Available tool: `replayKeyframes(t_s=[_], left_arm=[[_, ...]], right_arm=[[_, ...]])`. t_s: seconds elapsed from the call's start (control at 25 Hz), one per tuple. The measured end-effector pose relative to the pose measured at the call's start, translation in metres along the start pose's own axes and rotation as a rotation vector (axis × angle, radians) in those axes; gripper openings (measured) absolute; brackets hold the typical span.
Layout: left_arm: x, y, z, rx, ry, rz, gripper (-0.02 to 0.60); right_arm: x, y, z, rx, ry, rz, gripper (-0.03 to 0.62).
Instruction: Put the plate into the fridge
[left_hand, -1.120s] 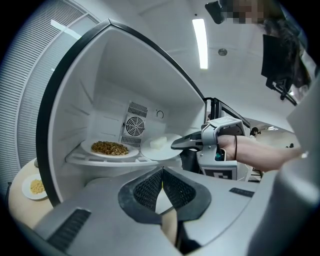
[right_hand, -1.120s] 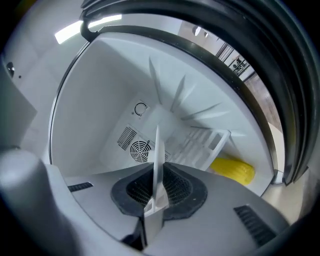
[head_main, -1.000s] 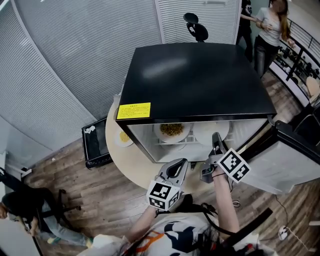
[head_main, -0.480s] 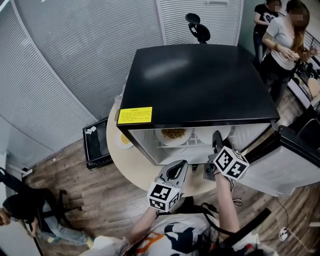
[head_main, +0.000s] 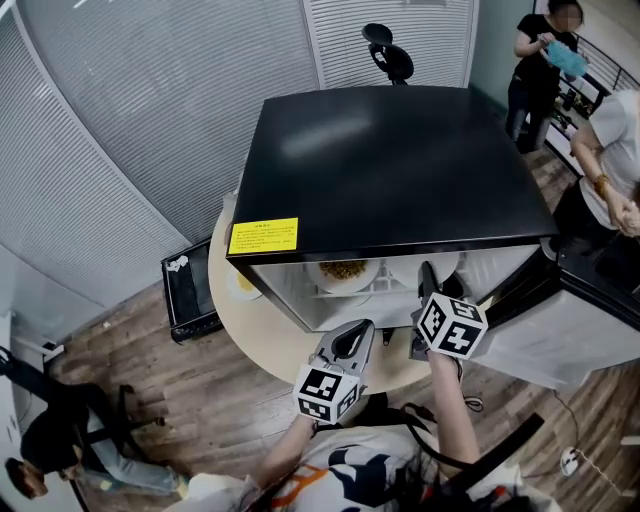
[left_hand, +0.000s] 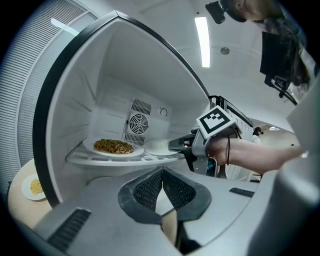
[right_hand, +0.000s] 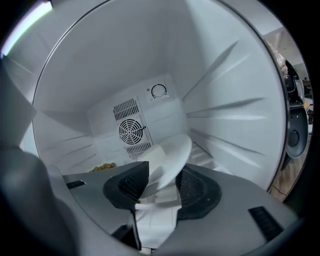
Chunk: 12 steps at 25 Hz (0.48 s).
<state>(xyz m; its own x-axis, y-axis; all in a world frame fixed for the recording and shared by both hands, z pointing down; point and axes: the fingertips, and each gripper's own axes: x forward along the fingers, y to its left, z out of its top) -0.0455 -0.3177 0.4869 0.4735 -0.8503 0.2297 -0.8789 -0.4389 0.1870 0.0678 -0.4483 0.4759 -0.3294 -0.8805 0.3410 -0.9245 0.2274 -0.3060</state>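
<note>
The fridge (head_main: 400, 160) stands open on a round table (head_main: 270, 335). My right gripper (right_hand: 162, 180) reaches in over the wire shelf (left_hand: 100, 158). Its jaws have just been opening, and the rim of a white plate (right_hand: 170, 152) lies loosely between the pads, while the plate (left_hand: 159, 146) itself rests on the shelf. Beside it, a second plate with brownish food (left_hand: 114, 146) sits on the left of the shelf. My left gripper (left_hand: 161, 175) hangs shut and empty in front of the fridge. From the head view, the right gripper (head_main: 428, 278) is at the fridge mouth, with the left gripper (head_main: 356, 332) below it.
A small plate of yellow food (head_main: 243, 283) lies on the table left of the fridge. The fridge door (head_main: 560, 335) swings open to the right. A black box (head_main: 190, 290) sits on the floor at left. People stand at upper right (head_main: 545, 60); another person is at lower left (head_main: 60, 445).
My right gripper has rolled about its own line, so its marker cube now faces differently, and its jaws have parted from the white plate. The left gripper stayed put. The people at upper right moved.
</note>
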Motion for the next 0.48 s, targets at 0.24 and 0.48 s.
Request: replayKeyframes(t_s=[0.24, 0.48], left_arm=[[-0.0008, 0.0009, 0.0002, 0.002, -0.002, 0.000, 0.012], [-0.0032, 0.0022, 0.0005, 0.010, -0.002, 0.003, 0.014]], right_arm=[[-0.0007, 0.0088, 0.0050, -0.120, -0.008, -0.021, 0.302], [-0.0029, 0.0045, -0.0010, -0.245, 0.044, -0.136, 0.333]])
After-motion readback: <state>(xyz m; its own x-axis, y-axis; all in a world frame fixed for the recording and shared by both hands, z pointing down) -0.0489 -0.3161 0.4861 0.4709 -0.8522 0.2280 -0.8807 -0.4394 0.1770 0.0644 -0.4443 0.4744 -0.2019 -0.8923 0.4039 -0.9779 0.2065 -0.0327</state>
